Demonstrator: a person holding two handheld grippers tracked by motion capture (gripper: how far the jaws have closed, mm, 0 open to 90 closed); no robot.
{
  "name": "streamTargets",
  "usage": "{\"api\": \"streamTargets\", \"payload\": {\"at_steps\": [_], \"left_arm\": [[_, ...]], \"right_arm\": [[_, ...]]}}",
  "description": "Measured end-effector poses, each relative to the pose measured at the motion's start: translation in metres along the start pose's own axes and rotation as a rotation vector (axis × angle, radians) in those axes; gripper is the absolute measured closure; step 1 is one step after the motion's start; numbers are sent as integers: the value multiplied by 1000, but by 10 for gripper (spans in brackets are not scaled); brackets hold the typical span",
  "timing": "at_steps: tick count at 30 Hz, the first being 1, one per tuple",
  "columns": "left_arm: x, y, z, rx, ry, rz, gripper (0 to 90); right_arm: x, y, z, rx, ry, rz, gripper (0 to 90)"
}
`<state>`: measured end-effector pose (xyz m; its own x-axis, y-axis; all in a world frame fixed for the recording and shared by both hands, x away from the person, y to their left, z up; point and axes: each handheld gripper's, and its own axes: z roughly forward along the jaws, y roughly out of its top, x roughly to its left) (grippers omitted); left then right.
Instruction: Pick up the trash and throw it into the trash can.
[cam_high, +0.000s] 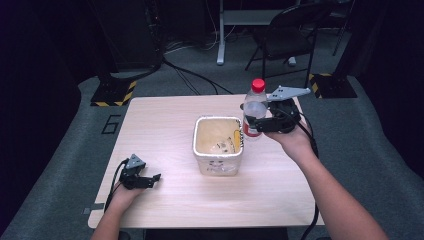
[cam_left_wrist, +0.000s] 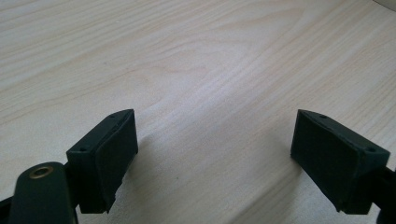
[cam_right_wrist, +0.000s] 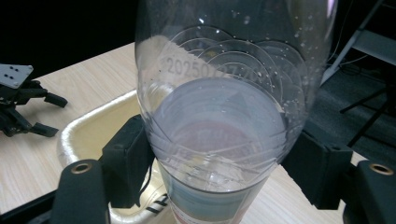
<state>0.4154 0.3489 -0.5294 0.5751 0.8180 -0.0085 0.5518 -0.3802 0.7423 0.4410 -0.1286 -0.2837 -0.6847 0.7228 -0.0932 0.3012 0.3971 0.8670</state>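
1. The wooden table (cam_high: 165, 125) carries everything here.
2. A cream tub (cam_high: 218, 145) stands open near the table's middle, with small scraps on its bottom.
3. The clear bottle (cam_high: 254, 110), red-capped with a red label, is upright just beside the tub's right rim, off the tabletop.
4. The right gripper (cam_high: 257, 122) is clamped on the bottle's body, 2 pads pressing its sides.
5. The left gripper (cam_high: 152, 180) rests at the table's near-left corner, jaws apart with bare wood between them.
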Motion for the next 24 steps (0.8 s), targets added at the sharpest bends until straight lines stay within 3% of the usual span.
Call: {"api": "streamTargets", "payload": {"at_steps": [10,24], "left_arm": [[0,0,0,2,0,0,146],[0,0,0,2,0,0,146]], "right_arm": [[13,14,5,-23,24,-24,283],[36,22,32,-24,85,-39,283]]}}
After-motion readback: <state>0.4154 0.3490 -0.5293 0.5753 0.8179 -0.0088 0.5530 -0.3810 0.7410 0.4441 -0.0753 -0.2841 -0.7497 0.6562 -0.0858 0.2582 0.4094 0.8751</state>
